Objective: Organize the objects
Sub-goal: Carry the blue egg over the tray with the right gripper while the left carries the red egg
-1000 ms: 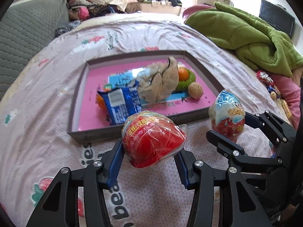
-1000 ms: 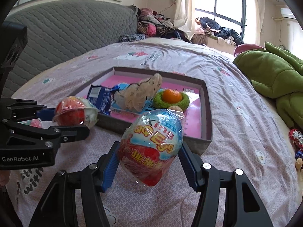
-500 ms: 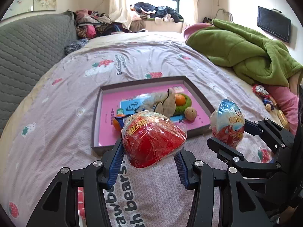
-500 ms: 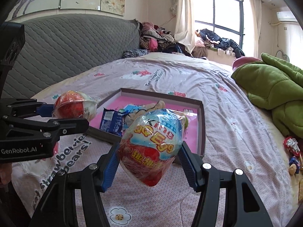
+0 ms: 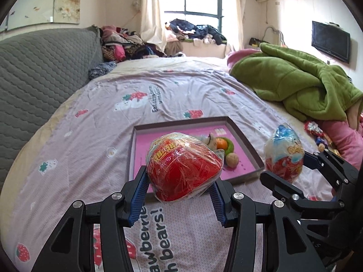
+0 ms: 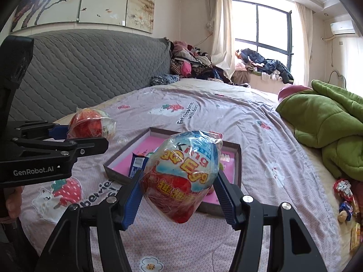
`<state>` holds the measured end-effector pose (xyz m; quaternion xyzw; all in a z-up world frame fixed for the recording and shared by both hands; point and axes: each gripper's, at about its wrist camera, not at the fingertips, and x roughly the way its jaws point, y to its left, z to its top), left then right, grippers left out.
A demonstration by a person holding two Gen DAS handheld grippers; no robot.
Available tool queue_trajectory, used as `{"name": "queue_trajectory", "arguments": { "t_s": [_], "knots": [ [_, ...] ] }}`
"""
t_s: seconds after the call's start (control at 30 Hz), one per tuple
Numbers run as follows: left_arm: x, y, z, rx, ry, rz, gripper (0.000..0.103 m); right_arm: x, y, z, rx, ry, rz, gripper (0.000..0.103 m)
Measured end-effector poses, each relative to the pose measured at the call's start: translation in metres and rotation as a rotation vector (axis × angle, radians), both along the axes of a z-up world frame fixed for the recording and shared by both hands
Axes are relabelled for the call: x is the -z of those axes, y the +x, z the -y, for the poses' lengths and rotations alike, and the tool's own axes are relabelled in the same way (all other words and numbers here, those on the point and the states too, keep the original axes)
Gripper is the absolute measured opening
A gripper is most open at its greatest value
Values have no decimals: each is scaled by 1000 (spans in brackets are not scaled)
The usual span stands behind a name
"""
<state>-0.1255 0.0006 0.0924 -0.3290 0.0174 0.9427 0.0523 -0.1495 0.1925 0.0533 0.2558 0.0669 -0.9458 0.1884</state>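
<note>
Left wrist view
Room: a bedroom – a bed (image 5: 181,95) with a lilac strawberry cover, a green blanket (image 5: 295,86) on the right side.
Tray: a pink tray (image 5: 247,145) lies on the bed; inside are an orange (image 5: 221,144), a nut (image 5: 232,159) and some wrapped things, half hidden.
Left gripper (image 5: 179,195): clamped on a red egg (image 5: 181,170) in clear foil, held in the air in front of the tray.

Right wrist view
Right gripper (image 6: 179,195): clamped on a blue egg (image 6: 183,174), also in the air, near the front edge of the tray.
Loose sweets (image 6: 343,195): a few lie on the bed at the right, well apart from the tray.

Progress: several things are already in the tray; both eggs are picked up but not yet placed, and the sweets are left, I think.
Change: compared with a second ago, both grippers are higher and the tray looks smaller and lower; the grips are the same.
</note>
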Motion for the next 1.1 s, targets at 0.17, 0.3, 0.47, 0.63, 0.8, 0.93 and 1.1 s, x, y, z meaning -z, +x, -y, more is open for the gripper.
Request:
{"name": "queue_trajectory", "arguments": {
  "t_s": [0.17, 0.3, 0.47, 0.63, 0.8, 0.93, 1.1],
  "knots": [
    [-4, -2, 6, -28, 6, -24, 53, -10, -2, 1, -6, -6, -17, 61],
    [-7, -9, 9, -41, 4, -30, 53, -19, -8, 2, -8, -4, -37, 61],
    [-7, -23, 9, -49, -4, -33, 53, -28, -20, 5, -10, 8, -52, 61],
    [-6, -41, 12, -61, -8, -45, 53, -30, -36, 8, -8, 27, -60, 61],
    [0, -66, 20, -84, -12, -32, 53, -25, -51, 9, 2, 38, -52, 61],
    [6, -81, 26, -99, -7, -22, 53, -18, -64, 9, 12, 46, -41, 61],
    [18, -95, 33, -119, -13, -5, 53, -13, -77, 8, 13, 47, -34, 61]
  ]
}}
